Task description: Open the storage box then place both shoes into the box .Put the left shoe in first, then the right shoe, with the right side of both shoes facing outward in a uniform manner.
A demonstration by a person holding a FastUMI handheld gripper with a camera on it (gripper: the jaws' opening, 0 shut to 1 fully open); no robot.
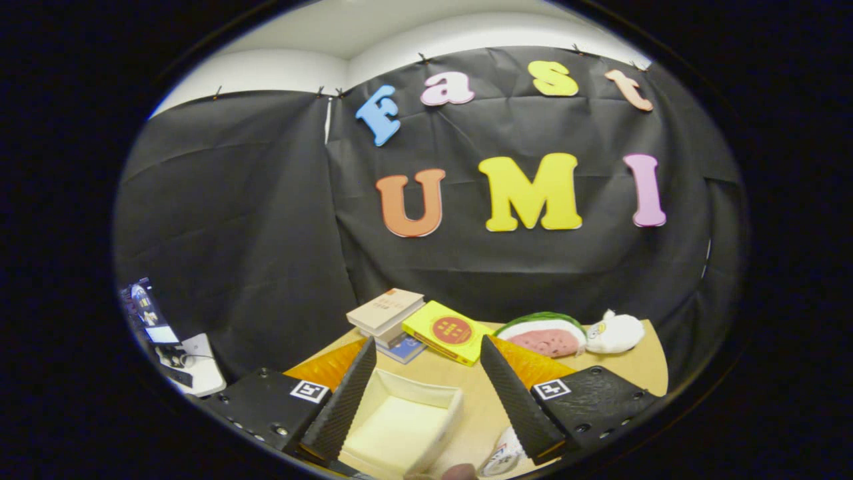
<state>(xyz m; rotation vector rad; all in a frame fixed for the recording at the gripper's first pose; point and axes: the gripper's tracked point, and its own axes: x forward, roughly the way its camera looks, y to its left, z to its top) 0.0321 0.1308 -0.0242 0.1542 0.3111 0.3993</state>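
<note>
While the storage box [400, 427] sits open on the bench [466, 383], gripper [433, 393] fingers apart and empty; approach the left shoe low, toe aligned.

Your gripper [426, 400] hangs over the surface [466, 380] with its jaws spread apart. Between them, nearer the left one, sits the storage box [400, 423], its top open. Just before the right jaw, at the near edge, you see part of a shoe [501, 457]. Beyond the jaws lies a stack of books [386, 317], with another book [448, 331] just to its right. Further right, a melon-slice plush [543, 333] touches a small plush toy [616, 331], both near the wall behind.
</note>
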